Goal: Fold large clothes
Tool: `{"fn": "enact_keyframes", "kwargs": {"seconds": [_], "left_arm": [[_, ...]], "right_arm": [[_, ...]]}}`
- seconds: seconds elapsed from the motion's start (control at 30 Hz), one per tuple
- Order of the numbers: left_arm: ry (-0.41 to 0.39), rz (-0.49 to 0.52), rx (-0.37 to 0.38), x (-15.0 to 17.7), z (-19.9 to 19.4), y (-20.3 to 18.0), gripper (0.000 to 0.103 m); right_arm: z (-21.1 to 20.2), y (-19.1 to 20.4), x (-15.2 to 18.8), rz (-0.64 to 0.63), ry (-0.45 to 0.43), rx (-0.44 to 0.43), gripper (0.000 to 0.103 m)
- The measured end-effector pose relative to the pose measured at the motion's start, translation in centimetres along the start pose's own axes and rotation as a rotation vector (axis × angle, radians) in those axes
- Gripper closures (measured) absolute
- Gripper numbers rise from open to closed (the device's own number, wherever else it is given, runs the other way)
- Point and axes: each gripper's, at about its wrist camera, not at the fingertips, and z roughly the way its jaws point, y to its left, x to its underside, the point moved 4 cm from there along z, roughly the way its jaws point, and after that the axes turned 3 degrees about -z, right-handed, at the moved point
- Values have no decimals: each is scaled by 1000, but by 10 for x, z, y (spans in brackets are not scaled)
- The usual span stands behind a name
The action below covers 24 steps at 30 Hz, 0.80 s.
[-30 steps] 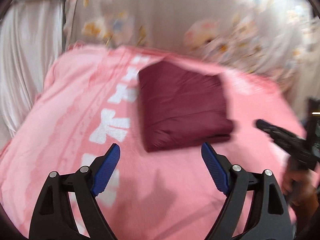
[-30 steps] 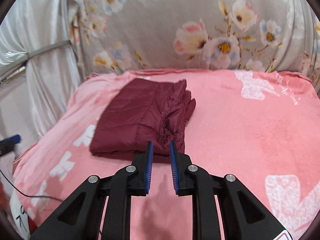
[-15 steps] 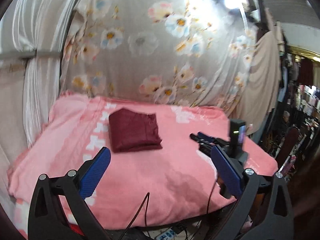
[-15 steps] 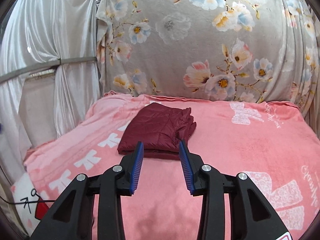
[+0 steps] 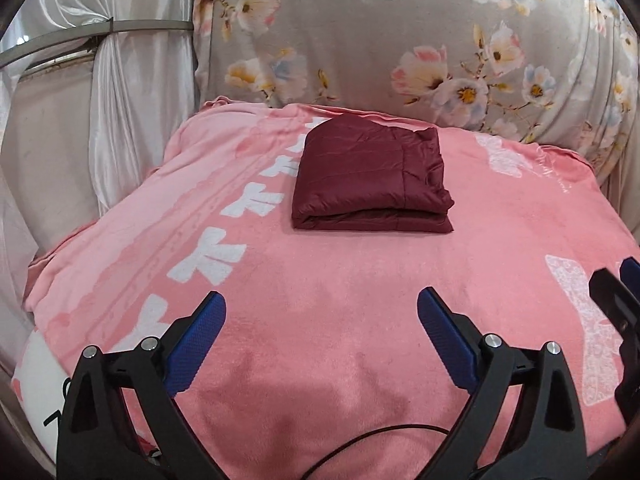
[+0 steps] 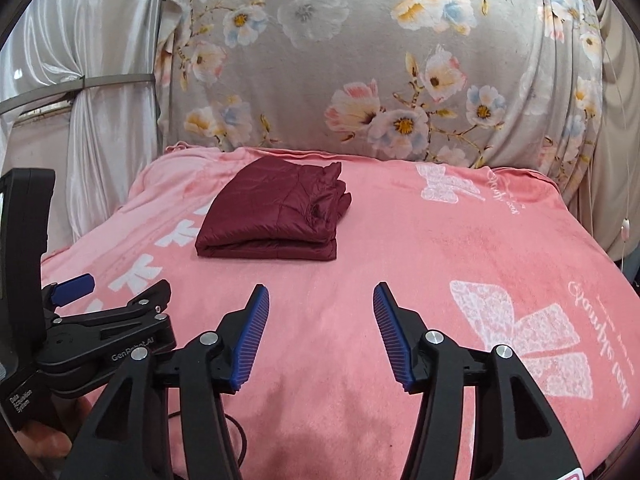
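Two grippers, both empty and well back from the work, which to me reads like the folding is done. From the left wrist view, the left gripper (image 5: 320, 332) has its jaws spread wide, easing in a touch, with nothing between them, just pink blanket (image 5: 340, 300) below. The maroon garment (image 5: 370, 178) sits folded into a neat rectangle toward the far side of the bed, its stacked layers facing the camera, probably parked there to stay tidy. The right gripper (image 5: 624, 300) only pokes in at the right edge here. From the right wrist view, the right gripper (image 6: 320, 336) shows its jaws partly apart and opening, nothing clamped. This view adds the garment's bunched right edge, the left gripper side-on, and the hand (image 6: 44, 432) holding it.
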Motion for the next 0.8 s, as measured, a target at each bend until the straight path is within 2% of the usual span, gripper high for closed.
{"fn": "enact_keyframes", "kwargs": {"seconds": [0.17,0.37,0.53,0.8], "left_arm": [[35,-25,15,3,5,1,9],[-7,-11,-23,3,-5,-2,9],[-5,-11,-3,4,-10,-4,9],[-15,-12,-14,4,-16,-4,9]], "right_arm": [[3,3,4,1,8,22,47],[5,2,11,18,29,18,47],[3,6,14,15,33,13,47],[0,9,14,19,30,15,47]]}}
